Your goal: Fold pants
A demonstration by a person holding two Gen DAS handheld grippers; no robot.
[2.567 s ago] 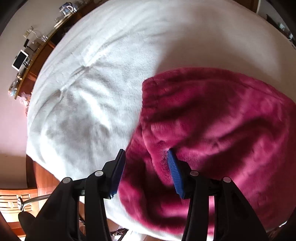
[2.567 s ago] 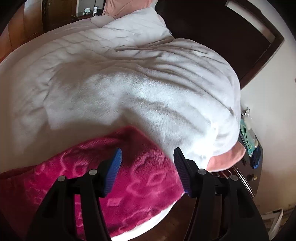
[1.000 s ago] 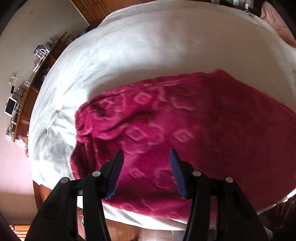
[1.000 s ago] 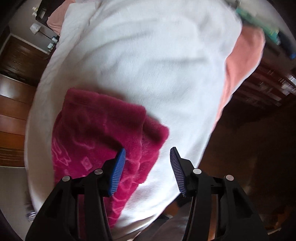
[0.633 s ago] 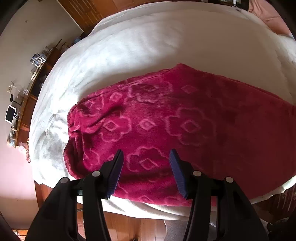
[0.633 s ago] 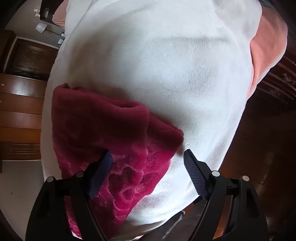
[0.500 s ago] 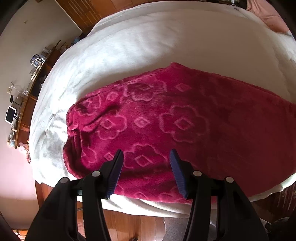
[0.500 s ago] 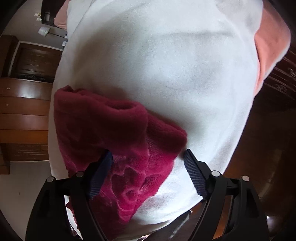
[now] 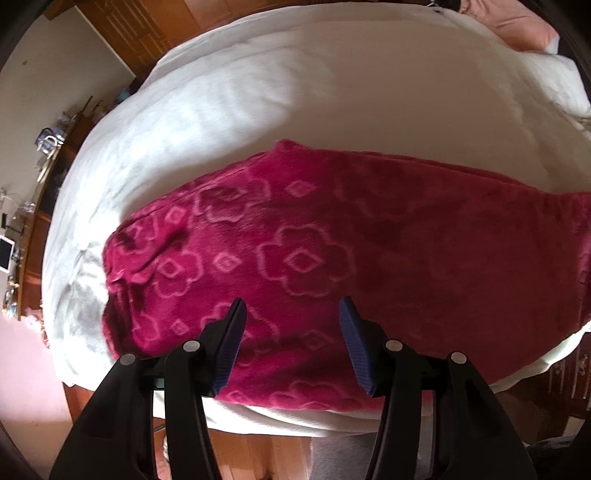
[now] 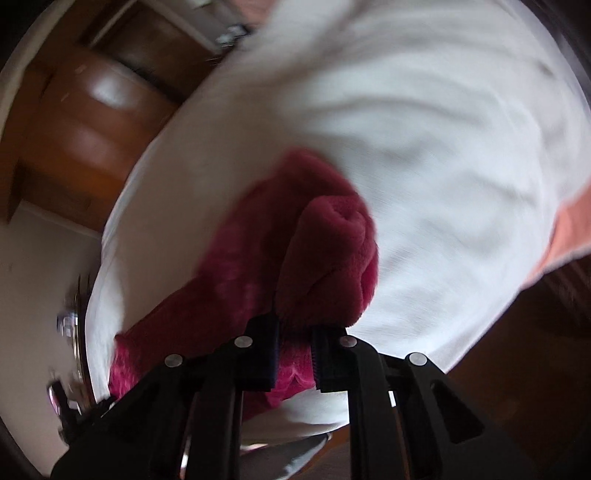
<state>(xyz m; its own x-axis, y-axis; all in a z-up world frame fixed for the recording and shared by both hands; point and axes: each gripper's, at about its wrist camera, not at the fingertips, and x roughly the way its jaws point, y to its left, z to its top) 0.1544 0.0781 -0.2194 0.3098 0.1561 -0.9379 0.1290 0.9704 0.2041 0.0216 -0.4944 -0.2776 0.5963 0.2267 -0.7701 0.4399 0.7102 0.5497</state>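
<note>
1. Currently the magenta fleece pants [image 9: 332, 258] lie spread across the near edge of the bed's white blanket [image 9: 295, 92], their flower pattern facing up.
2. The left tool [image 9: 291, 314] hovers over the pants with its blue pads apart, gripping nothing.
3. The right tool [image 10: 294, 349] has its pads closed together on a bunched end of the pants [image 10: 325, 266], lifted off the blanket [image 10: 443, 147].
4. A peach pillow [image 9: 517, 26] lies at the bed's far corner.

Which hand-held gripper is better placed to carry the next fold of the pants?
The right hand-held gripper: it is already shut on an end of the magenta pants. The left hand-held gripper hangs open above the spread fabric on the white bedcover, gripping nothing.
</note>
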